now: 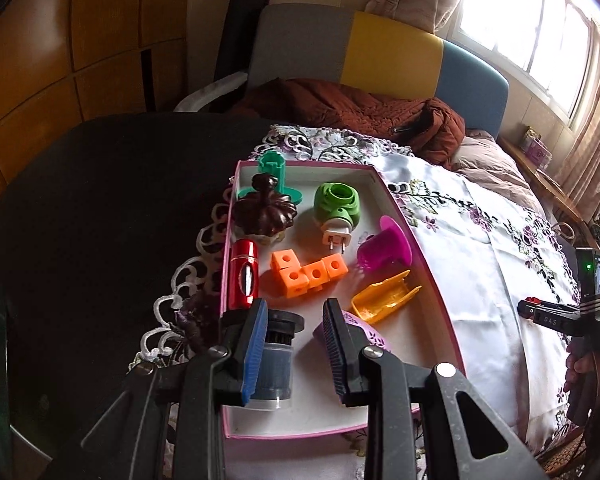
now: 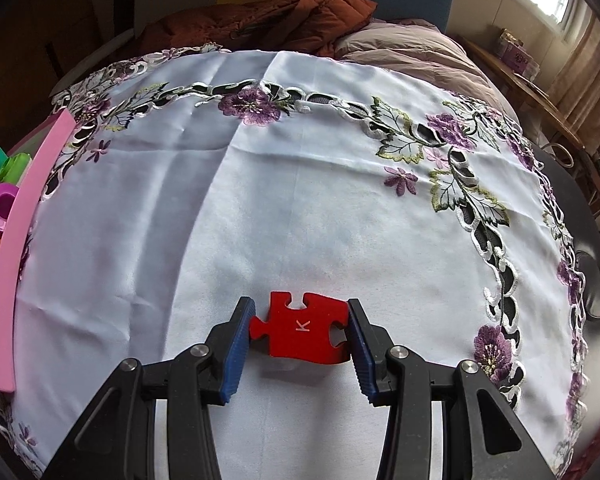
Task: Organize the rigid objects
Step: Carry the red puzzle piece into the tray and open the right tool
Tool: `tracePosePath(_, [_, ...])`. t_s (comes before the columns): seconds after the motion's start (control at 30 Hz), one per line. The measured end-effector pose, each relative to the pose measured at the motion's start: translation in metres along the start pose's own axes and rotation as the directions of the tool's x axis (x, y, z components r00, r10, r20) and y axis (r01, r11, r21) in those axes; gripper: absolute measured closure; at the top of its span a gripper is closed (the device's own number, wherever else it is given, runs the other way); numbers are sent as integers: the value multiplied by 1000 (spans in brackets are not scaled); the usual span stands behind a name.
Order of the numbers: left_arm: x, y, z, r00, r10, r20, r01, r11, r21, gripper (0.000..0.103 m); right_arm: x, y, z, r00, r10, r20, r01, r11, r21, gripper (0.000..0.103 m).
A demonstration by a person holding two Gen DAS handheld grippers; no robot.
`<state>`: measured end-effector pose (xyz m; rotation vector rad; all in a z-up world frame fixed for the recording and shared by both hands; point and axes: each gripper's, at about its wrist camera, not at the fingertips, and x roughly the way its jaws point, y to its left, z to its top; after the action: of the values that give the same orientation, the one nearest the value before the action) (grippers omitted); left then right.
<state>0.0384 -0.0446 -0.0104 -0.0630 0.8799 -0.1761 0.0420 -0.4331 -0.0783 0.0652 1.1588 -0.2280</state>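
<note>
meanwhile the right gripper clamps a flat red jigsaw piece marked k above the embroidered white cloth, best carried level leftward to the pink-rimmed white tray, where the left gripper hovers unclenched, holding nothing.

Both wrist views steeply downward, close

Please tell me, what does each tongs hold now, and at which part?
The right tongs grip the red puzzle piece by its two opposite side edges. The left tongs stand open over the tray, holding nothing.
</note>
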Motion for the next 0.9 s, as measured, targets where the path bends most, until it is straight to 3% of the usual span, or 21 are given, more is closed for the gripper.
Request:
tracePosePath(0.17, [-3, 15, -1, 1000, 15, 5, -15, 999, -36, 75, -6, 18, 2, 999, 54, 3, -54, 998, -25, 57])
tracePosePath(0.37, [-6, 38, -1, 999, 47, 13, -45, 995, -89, 75, -36, 62, 10, 983, 166, 83, -158, 984, -87, 57])
tracePosePath(0.53, [-4, 51, -4, 998, 64, 6, -63, 991, -116, 75, -65, 120, 17, 946, 290, 145, -259, 946, -196, 57])
tracePosePath(0.73, [-4, 60, -5, 998, 67, 5, -66, 988, -136, 75, -92, 199, 20, 884, 437, 164, -363, 864, -349, 57])
tracePosePath(0.9, [-4, 66, -7, 998, 65, 6, -64, 987, -146, 75, -88, 249, 24, 863, 486, 138, -395, 820, -414, 57])
